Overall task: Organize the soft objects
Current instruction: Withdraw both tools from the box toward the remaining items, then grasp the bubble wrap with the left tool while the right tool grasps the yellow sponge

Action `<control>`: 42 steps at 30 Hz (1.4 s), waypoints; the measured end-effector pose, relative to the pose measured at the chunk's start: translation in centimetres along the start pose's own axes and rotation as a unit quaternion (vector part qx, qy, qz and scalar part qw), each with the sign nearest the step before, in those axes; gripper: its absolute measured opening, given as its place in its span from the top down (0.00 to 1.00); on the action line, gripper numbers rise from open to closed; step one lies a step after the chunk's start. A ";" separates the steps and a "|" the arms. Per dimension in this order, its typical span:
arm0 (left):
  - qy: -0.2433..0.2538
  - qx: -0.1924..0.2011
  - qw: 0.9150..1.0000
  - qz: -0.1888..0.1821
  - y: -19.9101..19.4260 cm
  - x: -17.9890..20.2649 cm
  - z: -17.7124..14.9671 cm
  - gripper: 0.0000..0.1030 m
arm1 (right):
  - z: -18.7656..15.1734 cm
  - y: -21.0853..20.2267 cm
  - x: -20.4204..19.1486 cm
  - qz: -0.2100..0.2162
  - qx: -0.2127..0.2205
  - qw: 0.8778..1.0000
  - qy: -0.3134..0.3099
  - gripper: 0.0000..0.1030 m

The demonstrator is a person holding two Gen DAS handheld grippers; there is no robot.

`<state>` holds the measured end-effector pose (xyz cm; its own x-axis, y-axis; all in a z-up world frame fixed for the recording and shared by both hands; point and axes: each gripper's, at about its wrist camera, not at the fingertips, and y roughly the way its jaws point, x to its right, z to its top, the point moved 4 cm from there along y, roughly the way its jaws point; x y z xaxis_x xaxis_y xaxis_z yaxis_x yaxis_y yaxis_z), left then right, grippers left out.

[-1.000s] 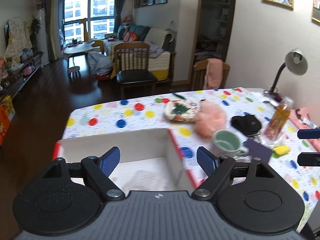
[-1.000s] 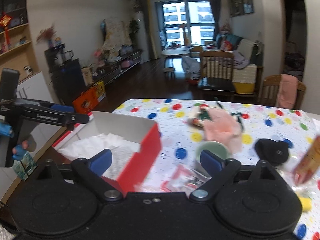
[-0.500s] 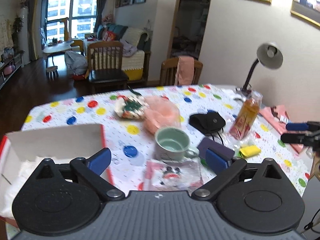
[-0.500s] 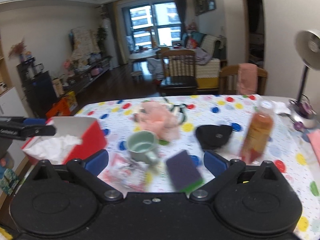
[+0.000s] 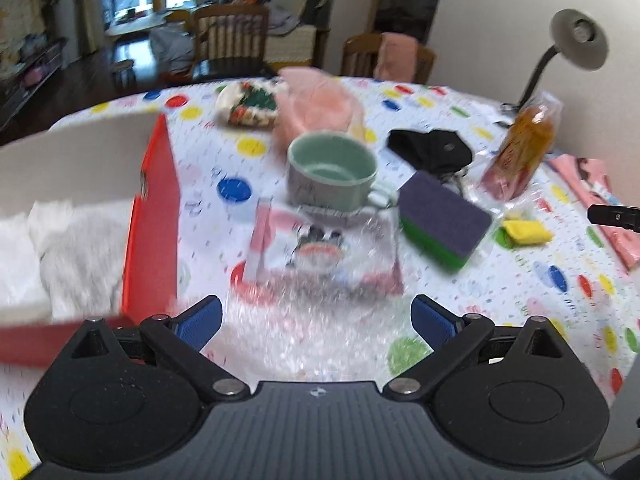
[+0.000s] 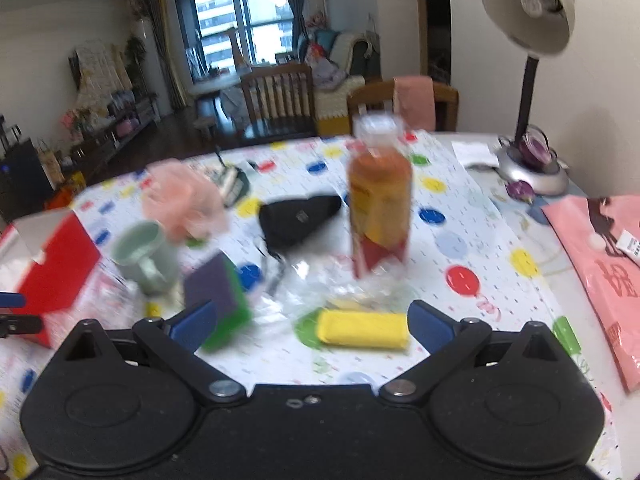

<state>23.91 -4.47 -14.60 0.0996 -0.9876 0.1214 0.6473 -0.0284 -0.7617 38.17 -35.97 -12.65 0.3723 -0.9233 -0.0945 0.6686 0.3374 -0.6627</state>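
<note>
My left gripper (image 5: 316, 316) is open above a clear plastic packet with a pink printed card (image 5: 320, 248), just right of the red box (image 5: 154, 216) that holds white fluffy cloth (image 5: 60, 248). My right gripper (image 6: 310, 322) is open too, with a yellow sponge (image 6: 362, 328) lying between its fingers, untouched. A purple-and-green sponge (image 6: 218, 286) (image 5: 442, 218) sits by its left finger. Farther back lie a pink fluffy item (image 5: 316, 102) (image 6: 184, 200), a patterned pouch (image 5: 250, 106) and a black pouch (image 5: 432, 150) (image 6: 298, 216).
A green mug (image 5: 332, 170) (image 6: 146, 254) and an orange drink bottle (image 6: 378, 200) (image 5: 520, 152) stand mid-table on the dotted cloth (image 5: 520, 280). A desk lamp (image 6: 528, 80) and pink printed bag (image 6: 600, 264) occupy the right side. Chairs stand behind the far edge.
Both grippers swung right from the red box and dropped lower toward the table. The left now hovers over the plastic packet, the right over the yellow sponge.
</note>
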 end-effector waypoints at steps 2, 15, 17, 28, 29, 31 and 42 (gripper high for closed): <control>-0.011 -0.006 1.000 0.016 0.5 0.1 -0.7 0.02 | -0.5 1.1 1.1 -0.002 -0.013 1.000 0.002 0.01; -0.106 -0.070 0.989 0.073 4.3 -0.2 -3.7 0.02 | -1.8 8.8 2.6 -0.007 -0.069 0.997 -0.017 0.01; -0.128 -0.075 0.986 0.071 4.9 -0.5 -3.7 0.02 | -1.9 9.5 2.9 -0.004 -0.075 0.997 -0.015 0.01; -0.167 -0.075 0.979 0.085 6.9 0.1 -2.9 0.05 | -2.4 12.2 3.5 -0.014 -0.088 0.996 0.000 0.02; -0.167 -0.073 0.980 0.085 7.0 0.2 -2.7 0.08 | -2.4 12.3 3.5 -0.016 -0.088 0.996 0.000 0.02; -0.157 -0.072 0.981 0.094 7.1 0.6 -2.4 0.27 | -2.6 12.6 3.6 -0.020 -0.091 0.996 0.003 0.04; -0.146 -0.057 0.981 0.111 6.3 0.4 -1.7 0.82 | -3.2 12.5 3.3 -0.049 -0.087 0.995 -0.007 0.17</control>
<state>26.73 -5.35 -20.42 0.4518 -0.8854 0.1093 0.4983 0.1489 -0.8541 45.68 -35.39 -23.59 0.3201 -0.9473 -0.0141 0.5813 0.2081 -0.7867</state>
